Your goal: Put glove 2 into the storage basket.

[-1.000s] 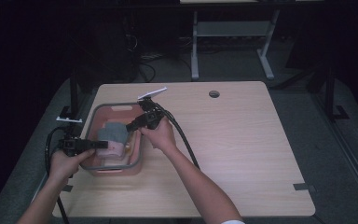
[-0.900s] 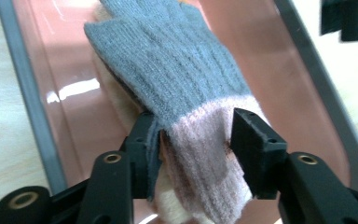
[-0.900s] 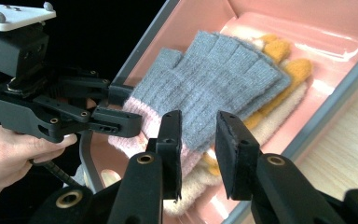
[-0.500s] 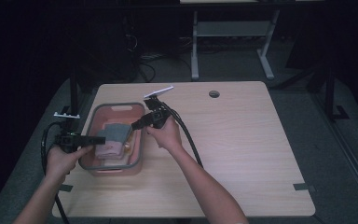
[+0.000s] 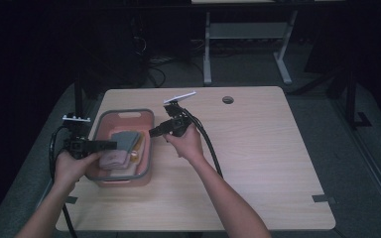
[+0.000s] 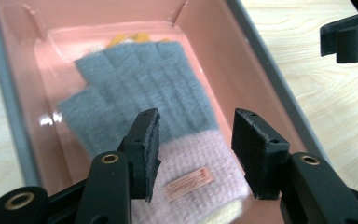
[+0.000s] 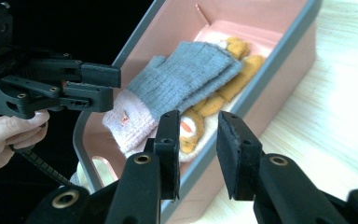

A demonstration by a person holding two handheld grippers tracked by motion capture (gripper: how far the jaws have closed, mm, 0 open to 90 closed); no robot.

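A grey and pink glove (image 6: 154, 112) is seen lying in the pink bin (image 5: 110, 121) near the tabletop's left edge. The left gripper (image 6: 196, 154) is held above its cuff, jaws apart after closing slightly, nothing between them. The right gripper (image 7: 195, 154) is held at the bin's right wall, jaws parted and empty.

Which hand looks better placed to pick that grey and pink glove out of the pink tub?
The left. Its tongs hang open right over the glove and point down at its pink cuff. The right tongs sit outside the tub, beyond its rim.
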